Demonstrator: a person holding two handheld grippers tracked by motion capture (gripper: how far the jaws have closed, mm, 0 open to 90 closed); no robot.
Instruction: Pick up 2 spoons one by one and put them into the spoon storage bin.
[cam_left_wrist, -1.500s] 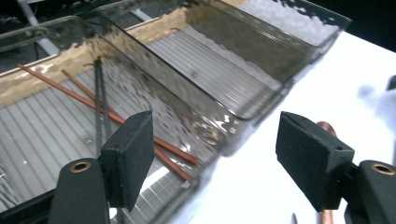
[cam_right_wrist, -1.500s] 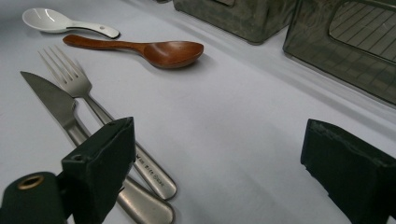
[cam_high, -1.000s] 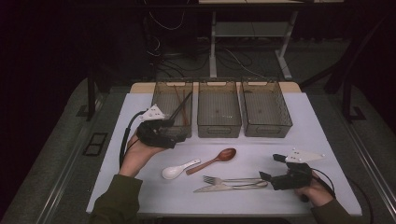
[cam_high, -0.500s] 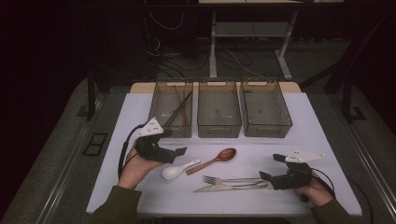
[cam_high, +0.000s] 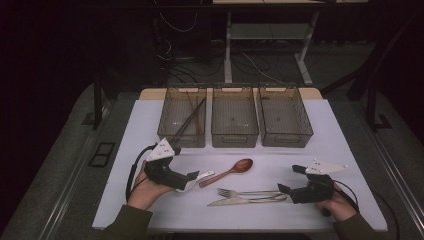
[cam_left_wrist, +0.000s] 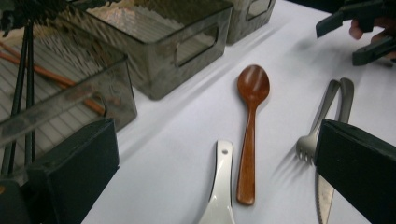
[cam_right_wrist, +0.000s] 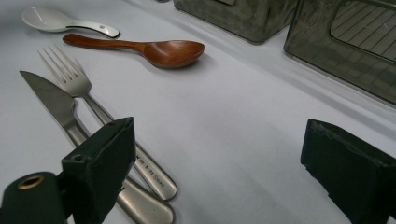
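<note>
Where it lies, white spoon (cam_left_wrist: 219, 186) looks glossy

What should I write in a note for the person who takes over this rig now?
Left gripper: jaws have just been opening, now wide, over the white spoon, not gripping it.
Right gripper: open, empty, by the handles of the fork and knife.
Wooden spoon lies on the table beside the white one.
Done: chopsticks are in the left bin.
Left: the two spoons, fork and knife are not yet in a bin. Likely next: close on the white spoon.
</note>
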